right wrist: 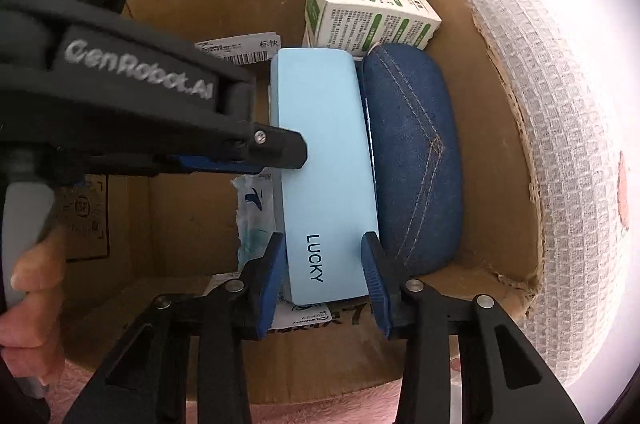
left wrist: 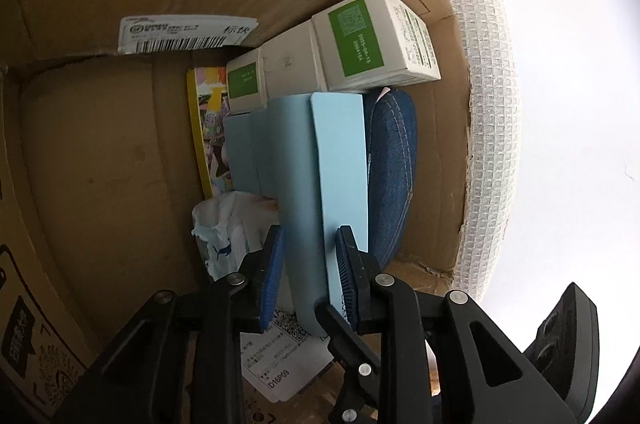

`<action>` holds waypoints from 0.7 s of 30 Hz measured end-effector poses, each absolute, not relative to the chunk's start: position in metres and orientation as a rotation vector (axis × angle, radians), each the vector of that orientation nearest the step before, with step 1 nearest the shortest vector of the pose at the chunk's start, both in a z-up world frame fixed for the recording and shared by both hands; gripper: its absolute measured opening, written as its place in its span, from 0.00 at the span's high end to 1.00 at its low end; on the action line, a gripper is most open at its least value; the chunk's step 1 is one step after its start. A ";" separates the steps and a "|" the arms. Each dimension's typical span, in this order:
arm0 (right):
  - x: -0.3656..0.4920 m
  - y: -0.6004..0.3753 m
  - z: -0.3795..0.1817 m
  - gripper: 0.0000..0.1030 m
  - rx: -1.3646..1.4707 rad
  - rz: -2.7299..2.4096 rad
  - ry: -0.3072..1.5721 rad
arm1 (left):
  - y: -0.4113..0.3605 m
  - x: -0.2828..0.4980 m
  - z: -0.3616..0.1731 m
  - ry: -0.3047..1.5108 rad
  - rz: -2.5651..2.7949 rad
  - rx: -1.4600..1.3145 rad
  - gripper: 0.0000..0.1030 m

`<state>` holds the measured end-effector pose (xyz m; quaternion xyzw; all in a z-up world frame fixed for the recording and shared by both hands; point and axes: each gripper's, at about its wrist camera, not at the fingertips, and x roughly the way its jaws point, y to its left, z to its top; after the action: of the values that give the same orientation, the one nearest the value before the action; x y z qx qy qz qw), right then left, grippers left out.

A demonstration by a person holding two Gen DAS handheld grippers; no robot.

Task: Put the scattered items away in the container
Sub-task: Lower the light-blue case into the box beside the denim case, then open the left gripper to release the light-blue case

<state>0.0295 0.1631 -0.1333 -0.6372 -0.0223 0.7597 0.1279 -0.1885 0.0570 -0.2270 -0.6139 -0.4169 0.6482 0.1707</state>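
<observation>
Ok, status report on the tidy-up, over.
Left gripper and right gripper: jaws shut on light blue LUCKY case. Case inside cardboard box, beside denim case. Nothing in the way.

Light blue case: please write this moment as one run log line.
item: light blue case | place: in cardboard box, beside denim case | left gripper: shut on it | right gripper: shut on it

Left half of box (right wrist: 500, 152) open
Right blocked by light blue case (right wrist: 328, 164), denim case (right wrist: 412, 160), far cartons (right wrist: 372, 12).
</observation>
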 end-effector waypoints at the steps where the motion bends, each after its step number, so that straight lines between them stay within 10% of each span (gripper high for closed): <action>1: 0.029 0.166 -0.133 0.65 -1.852 2.206 -0.043 | 0.056 -0.188 -0.227 -1.192 1.839 -1.744 0.73; 17: 0.031 0.174 -0.141 0.62 -1.872 2.212 -0.058 | 0.062 -0.194 -0.215 -1.086 1.952 -1.717 0.81; 21: 0.034 0.176 -0.134 0.58 -1.842 2.201 -0.006 | 0.053 -0.190 -0.195 -1.015 2.078 -1.677 0.65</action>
<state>0.0338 0.1762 -0.1341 -0.6358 -0.0021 0.7598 0.1356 -0.1901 0.0528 -0.1946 -0.5811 -0.3517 0.7200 0.1421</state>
